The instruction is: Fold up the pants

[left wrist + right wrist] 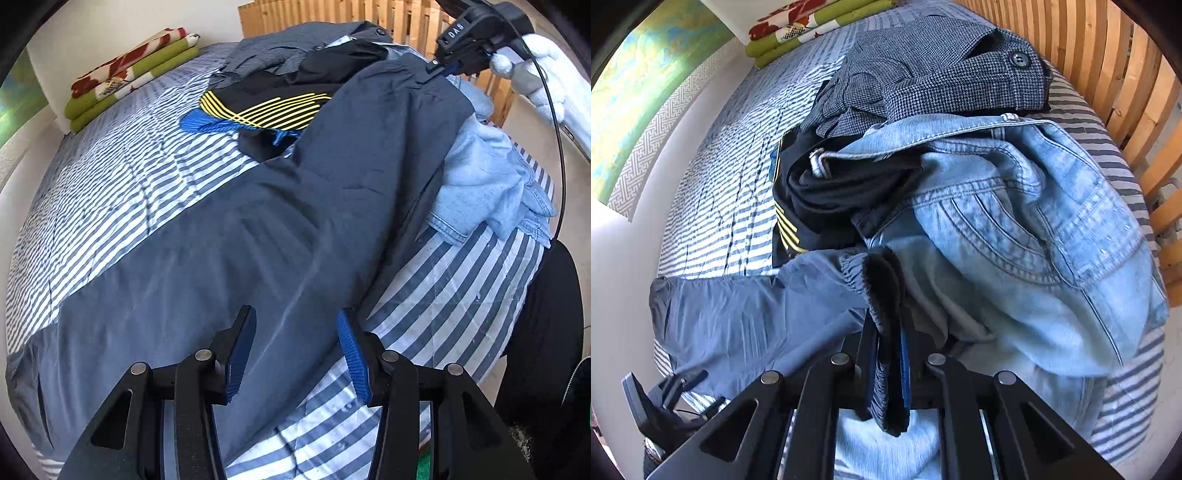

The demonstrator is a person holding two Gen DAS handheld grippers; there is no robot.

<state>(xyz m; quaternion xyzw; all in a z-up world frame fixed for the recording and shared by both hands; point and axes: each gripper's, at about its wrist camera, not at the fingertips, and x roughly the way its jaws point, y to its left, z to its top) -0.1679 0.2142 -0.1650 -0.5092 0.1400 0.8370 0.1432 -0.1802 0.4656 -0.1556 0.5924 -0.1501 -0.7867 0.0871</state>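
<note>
Pants (229,236), one dark grey pair, lie stretched across the striped bed (110,177), their elastic hem pinched in the closed right gripper (888,354) while the left gripper (295,350) hovers over them spread wide, beside three other crumpled garments and one folded blanket (129,70)

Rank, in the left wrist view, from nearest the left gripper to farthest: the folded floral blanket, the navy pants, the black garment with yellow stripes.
1. navy pants: directly under the left gripper.
2. black garment with yellow stripes: mid-bed, ahead.
3. folded floral blanket: far left, by the wall.
</note>
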